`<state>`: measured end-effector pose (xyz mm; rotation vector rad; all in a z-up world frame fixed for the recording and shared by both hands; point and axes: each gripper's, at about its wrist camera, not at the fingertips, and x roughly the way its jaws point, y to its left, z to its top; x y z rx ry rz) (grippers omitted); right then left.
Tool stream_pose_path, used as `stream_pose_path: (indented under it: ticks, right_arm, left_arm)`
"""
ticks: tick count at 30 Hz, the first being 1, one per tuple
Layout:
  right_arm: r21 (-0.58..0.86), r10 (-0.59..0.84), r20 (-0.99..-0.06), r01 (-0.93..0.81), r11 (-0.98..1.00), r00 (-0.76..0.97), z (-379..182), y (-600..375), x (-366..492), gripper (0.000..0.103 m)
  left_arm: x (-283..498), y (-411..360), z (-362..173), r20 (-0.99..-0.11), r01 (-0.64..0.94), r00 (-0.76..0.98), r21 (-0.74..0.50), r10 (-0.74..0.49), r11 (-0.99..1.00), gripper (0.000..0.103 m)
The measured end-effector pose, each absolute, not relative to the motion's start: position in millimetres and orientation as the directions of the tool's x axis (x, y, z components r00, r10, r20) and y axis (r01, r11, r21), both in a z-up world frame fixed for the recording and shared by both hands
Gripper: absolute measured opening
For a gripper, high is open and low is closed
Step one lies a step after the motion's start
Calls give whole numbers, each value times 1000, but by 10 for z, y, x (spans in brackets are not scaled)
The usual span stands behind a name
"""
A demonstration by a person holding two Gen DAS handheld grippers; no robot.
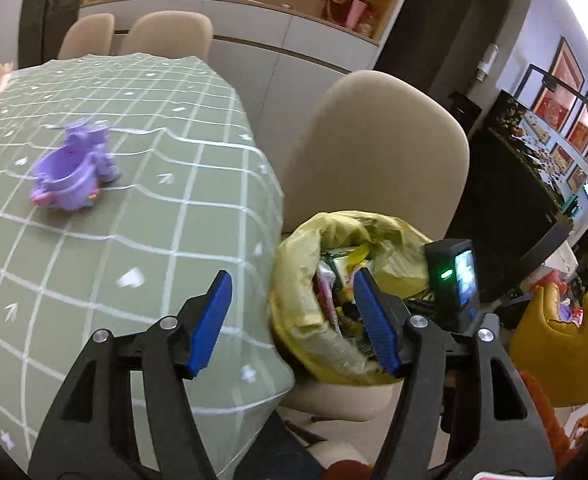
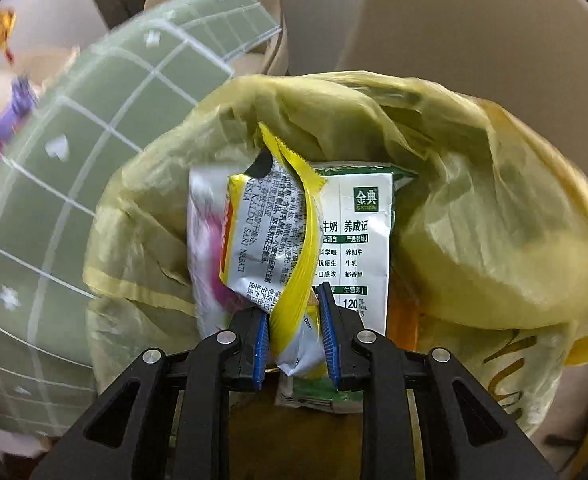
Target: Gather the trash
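A bin lined with a yellow trash bag (image 1: pixel 305 280) (image 2: pixel 473 208) stands on a beige chair beside the table. In the right wrist view my right gripper (image 2: pixel 294 320) is over the bag's mouth, shut on a yellow and silver snack wrapper (image 2: pixel 278 236). Behind the wrapper in the bag lie a white and green milk carton (image 2: pixel 353 248) and a pink and white packet (image 2: pixel 204 240). My left gripper (image 1: pixel 292 300) is open and empty, held above the table edge next to the bag. The right gripper's camera body (image 1: pixel 453 276) shows over the bag.
A table with a green checked cloth (image 1: pixel 134 200) (image 2: pixel 74 184) carries a purple toy (image 1: pixel 74 172). Beige chairs (image 1: pixel 377 148) stand around it. A cabinet with figurines lines the back wall. A yellow cushion (image 1: pixel 565 340) is at the right.
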<state>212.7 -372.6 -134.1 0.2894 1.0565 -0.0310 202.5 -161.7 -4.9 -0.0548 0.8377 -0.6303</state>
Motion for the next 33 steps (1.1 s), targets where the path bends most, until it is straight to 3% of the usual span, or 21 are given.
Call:
stream_pose_path:
  ticks: [5,7,12,19,29,33]
  right_arm:
    - [259,114,-840,209,943,531,-1266,-3801,1992,37]
    - [270,120,-830,205,941,545,-1211,-3829,1908,51]
    - [182,-13,-748,224,958,664,-871,-3772,1567,51]
    - [230,55,-707,155,961,705,-492,-3342,958,52]
    - [133,14,-594,81,988,804,-338,-2364,-50,52]
    - [125,-6,-552,90,988,834,-317,-2138,-270,52]
  left_arm:
    - [1920,-1393,-53,-680,478,513,-280,-523,833,69]
    - [1838,-1303,-28,-670,474,540,-259,-510,841,74]
    - [1602,-1074,24,-644,450,610,-199,-462,871,75]
    - [998,-726,-27,-585,400,716,-103,-381,911,78]
    - [228,-288,-202,-542,228,824,52,-164,972,78]
    - [-41,-131,-164,-496,190,855,30,-150,981,78]
